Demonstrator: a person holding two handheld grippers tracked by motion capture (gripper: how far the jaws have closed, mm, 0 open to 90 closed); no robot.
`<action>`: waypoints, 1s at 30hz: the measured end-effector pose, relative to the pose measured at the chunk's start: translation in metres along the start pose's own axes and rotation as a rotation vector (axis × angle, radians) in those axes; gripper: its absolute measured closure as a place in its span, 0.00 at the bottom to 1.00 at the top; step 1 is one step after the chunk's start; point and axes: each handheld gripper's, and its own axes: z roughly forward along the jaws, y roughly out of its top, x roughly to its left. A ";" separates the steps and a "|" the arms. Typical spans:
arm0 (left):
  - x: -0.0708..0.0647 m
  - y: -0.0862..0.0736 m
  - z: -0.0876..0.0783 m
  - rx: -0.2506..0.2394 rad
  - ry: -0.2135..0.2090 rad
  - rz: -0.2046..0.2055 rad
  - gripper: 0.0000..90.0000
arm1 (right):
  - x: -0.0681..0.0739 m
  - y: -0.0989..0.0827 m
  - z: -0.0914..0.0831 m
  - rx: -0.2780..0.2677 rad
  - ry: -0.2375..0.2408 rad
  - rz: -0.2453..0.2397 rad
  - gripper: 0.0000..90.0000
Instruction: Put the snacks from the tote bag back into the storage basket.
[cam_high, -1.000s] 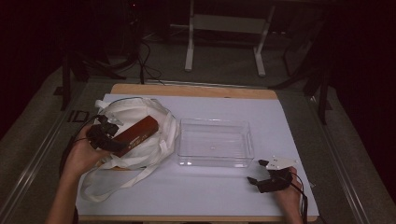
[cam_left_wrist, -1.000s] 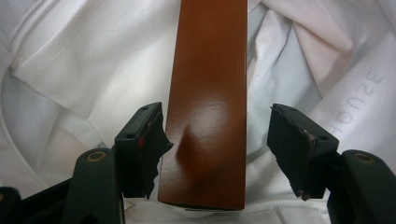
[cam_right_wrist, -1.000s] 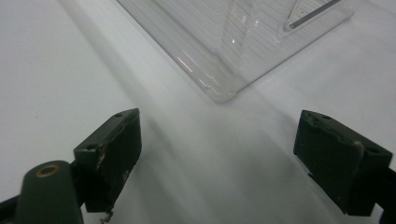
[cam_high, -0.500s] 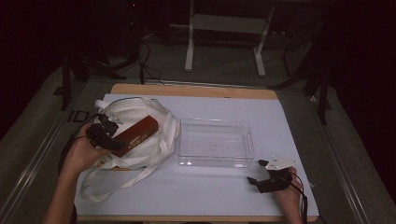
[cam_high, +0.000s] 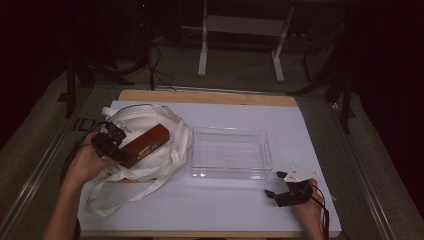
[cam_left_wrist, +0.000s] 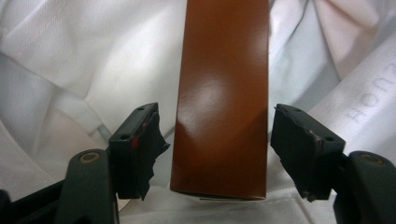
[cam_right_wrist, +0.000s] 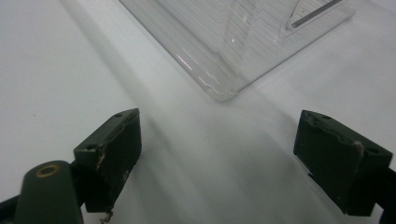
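Brown box (cam_left_wrist: 222, 98) (glossy), white bag (cam_high: 150, 150).

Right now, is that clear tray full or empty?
Empty: through the tray you see just the white table cover; the brown box lies on the bag.

white-covered table (cam_high: 300, 125): cloth bag (cam_high: 150, 165), clear tray (cam_high: 230, 172).

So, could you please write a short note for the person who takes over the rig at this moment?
Left hand-held gripper: jaws have just been opening; the brown box stands between them, pads clear of it on both sides.
Right hand-held gripper: open, holding nothing, resting on the white mat near the clear tray's corner.
Things: the box lies on the white cloth bag, left of the clear tray, which has nothing in it.
Done: box brought out on top of the bag.
Left, probably: regrip the box and place it in the tray.
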 end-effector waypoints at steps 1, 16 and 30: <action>0.001 0.000 0.000 0.005 -0.001 -0.006 0.34 | 0.000 0.000 0.000 0.000 0.000 0.000 0.17; 0.006 0.003 0.009 0.055 -0.061 -0.027 0.27 | 0.000 0.000 0.000 0.002 -0.001 -0.003 0.17; 0.009 0.006 0.016 0.115 -0.087 -0.001 0.35 | 0.001 0.000 0.001 0.006 -0.006 -0.004 0.17</action>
